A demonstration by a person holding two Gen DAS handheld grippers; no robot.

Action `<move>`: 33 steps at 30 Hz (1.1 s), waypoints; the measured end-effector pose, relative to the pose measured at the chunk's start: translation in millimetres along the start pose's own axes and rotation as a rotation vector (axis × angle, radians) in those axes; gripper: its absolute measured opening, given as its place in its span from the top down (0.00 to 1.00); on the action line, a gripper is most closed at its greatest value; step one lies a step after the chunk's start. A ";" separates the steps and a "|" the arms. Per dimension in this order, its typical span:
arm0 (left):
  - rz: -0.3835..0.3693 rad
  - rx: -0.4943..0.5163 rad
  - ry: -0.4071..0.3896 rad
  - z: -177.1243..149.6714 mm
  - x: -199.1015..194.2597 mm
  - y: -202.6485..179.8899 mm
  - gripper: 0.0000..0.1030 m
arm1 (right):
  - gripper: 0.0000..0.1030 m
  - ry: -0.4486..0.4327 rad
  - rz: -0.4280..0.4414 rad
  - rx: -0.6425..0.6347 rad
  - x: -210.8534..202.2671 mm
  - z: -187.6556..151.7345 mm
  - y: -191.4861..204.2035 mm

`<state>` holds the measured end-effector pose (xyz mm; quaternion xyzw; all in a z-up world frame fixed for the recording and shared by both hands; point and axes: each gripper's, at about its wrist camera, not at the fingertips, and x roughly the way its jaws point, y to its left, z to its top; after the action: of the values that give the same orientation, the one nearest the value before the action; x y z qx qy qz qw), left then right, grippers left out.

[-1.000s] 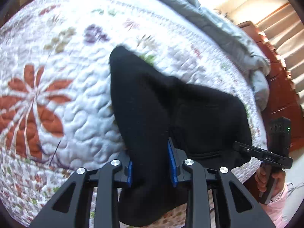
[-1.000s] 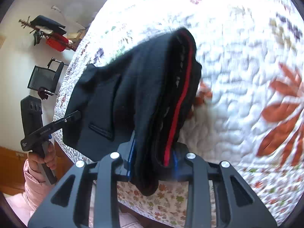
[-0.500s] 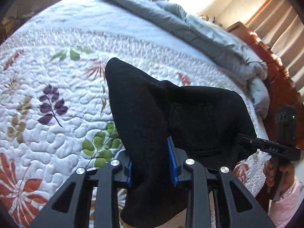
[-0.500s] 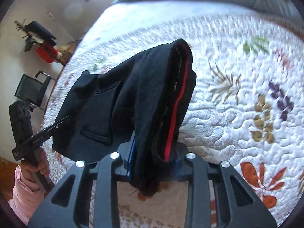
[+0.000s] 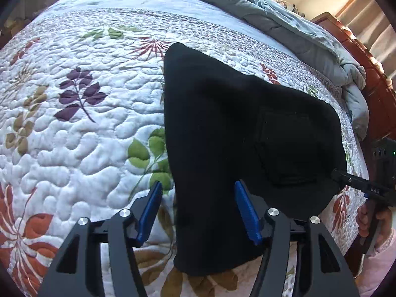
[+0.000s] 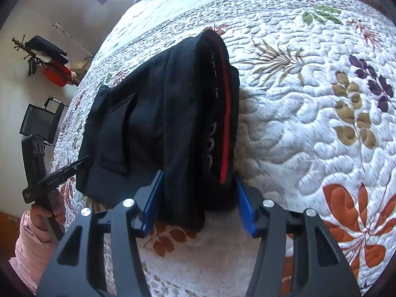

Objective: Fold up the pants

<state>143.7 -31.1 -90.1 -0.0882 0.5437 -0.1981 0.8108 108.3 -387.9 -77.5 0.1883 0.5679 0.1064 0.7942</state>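
Lying on the quilted floral bedspread (image 5: pixel 74 136), the black pants (image 5: pixel 222 128) are bunched into a folded bundle that runs from about 12 o'clock down to 6 o'clock in the left wrist view, with a patch pocket showing on the flap toward 3 o'clock. The left gripper (image 5: pixel 198 198) sits at 6 o'clock with its jaws standing fairly wide; they have just been opening. The cloth lies between the blue pads (image 5: pixel 151 208): the left pad is clear of the fabric, with bedspread showing in the gap, while the right pad lies against the cloth's edge without pinching it. At 4 o'clock, at the frame's edge, a hand (image 5: pixel 371 220) in a pink sleeve holds the other gripper's handle. A grey duvet (image 5: pixel 297 32) is heaped at 1 o'clock beside a wooden bed frame (image 5: pixel 376 79).

In the right wrist view a hand (image 6: pixel 53 210) at 8 o'clock holds the left tool, near the bundle's pocket side. The pants (image 6: pixel 173 113) fill the middle, a red waistband lining (image 6: pixel 226 123) running along their right fold. The right gripper (image 6: pixel 198 195) at 6 o'clock has also just been opening; its jaws stand apart with the fabric loose between them, pads close beside the cloth on both sides. Patterned bedspread (image 6: pixel 309 123) spreads toward 3 o'clock.
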 end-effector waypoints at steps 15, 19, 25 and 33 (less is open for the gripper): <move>0.202 0.007 -0.007 -33.6 -39.1 -25.0 0.08 | 0.04 -0.080 -0.191 0.010 -33.1 -34.1 27.7; 0.233 0.008 -0.007 -47.5 -52.8 -32.4 0.07 | 0.04 -0.066 -0.230 -0.007 -35.1 -54.4 46.4; 0.293 -0.001 -0.014 -62.4 -71.3 -40.2 0.05 | 0.04 -0.055 -0.289 0.007 -35.6 -76.2 66.9; 0.283 -0.020 -0.022 -70.7 -86.1 -43.9 0.05 | 0.04 -0.029 -0.305 -0.029 -35.3 -85.8 88.5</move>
<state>40.6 -29.8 -29.2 -0.0210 0.5437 -0.0751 0.8356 19.7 -305.9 -34.3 0.0898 0.5766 -0.0098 0.8120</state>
